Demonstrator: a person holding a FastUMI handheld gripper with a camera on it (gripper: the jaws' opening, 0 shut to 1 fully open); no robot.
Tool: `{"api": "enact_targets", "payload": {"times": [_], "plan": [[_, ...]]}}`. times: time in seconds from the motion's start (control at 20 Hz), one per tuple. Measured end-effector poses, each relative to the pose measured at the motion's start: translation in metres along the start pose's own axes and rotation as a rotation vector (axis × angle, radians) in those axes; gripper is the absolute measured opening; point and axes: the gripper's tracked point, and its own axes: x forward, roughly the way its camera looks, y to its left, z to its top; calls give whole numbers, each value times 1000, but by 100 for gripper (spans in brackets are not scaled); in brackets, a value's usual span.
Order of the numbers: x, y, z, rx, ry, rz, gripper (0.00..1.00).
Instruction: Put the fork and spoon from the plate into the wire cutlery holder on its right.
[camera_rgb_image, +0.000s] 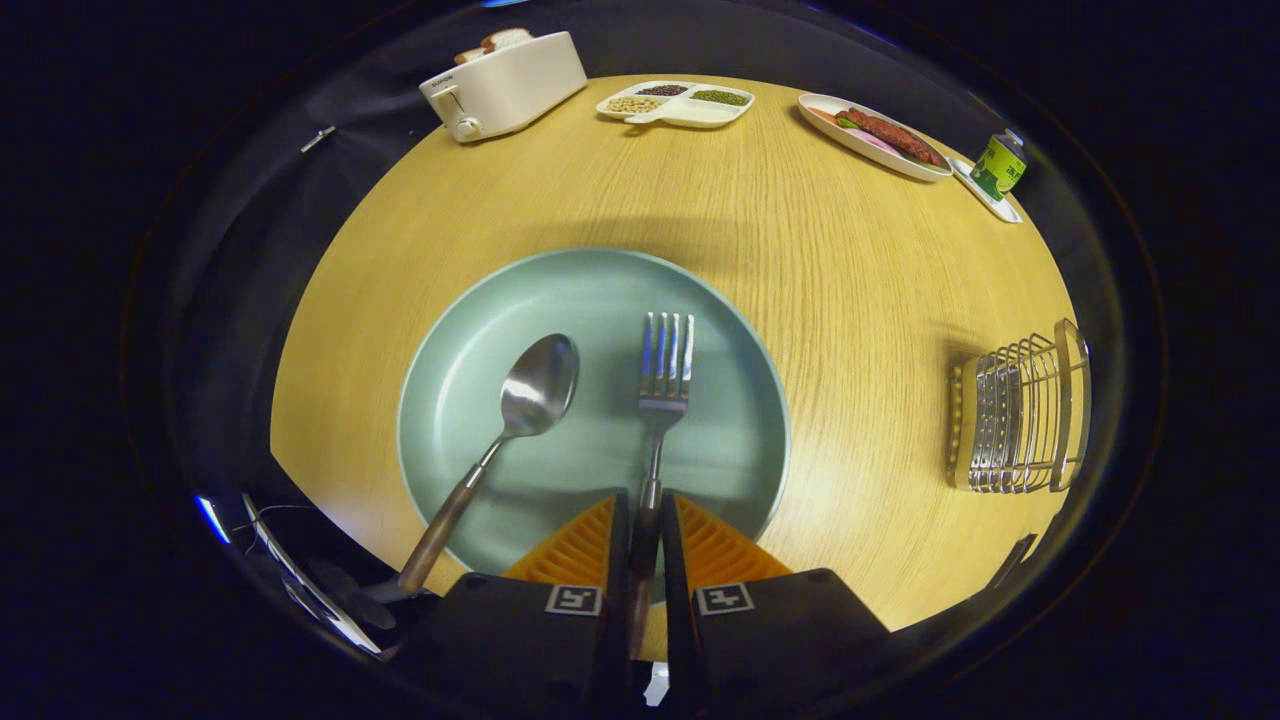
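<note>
The table (850, 300) carried the plate (720, 330) near its front edge, the wire holder (1020, 415) by the right edge. The spoon (520, 410) lay on the plate's left. The claw (645, 520) was clenched on the fork (662, 380) handle, seemingly ready to lift.

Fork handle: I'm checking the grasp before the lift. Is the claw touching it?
Touching. The gripper view shows the claw closed on the fork handle, both fingers against it.

wooden table (860, 300), plate (470, 390), wire cutlery holder (1020, 415), toaster (505, 85)
</note>
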Motion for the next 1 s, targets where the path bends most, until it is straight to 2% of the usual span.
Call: {"api": "enact_targets", "payload": {"times": [0.05, 0.2, 0.45, 0.65, 1.0], "plan": [[5, 0, 1, -14, -3, 17, 12], [5, -2, -1, -20, 13, 56, 8], [-15, -13, 9, 40, -11, 87, 8], [-56, -16, 13, 33, -36, 145, 7], [-128, -69, 7, -15, -10, 195, 7]]}}
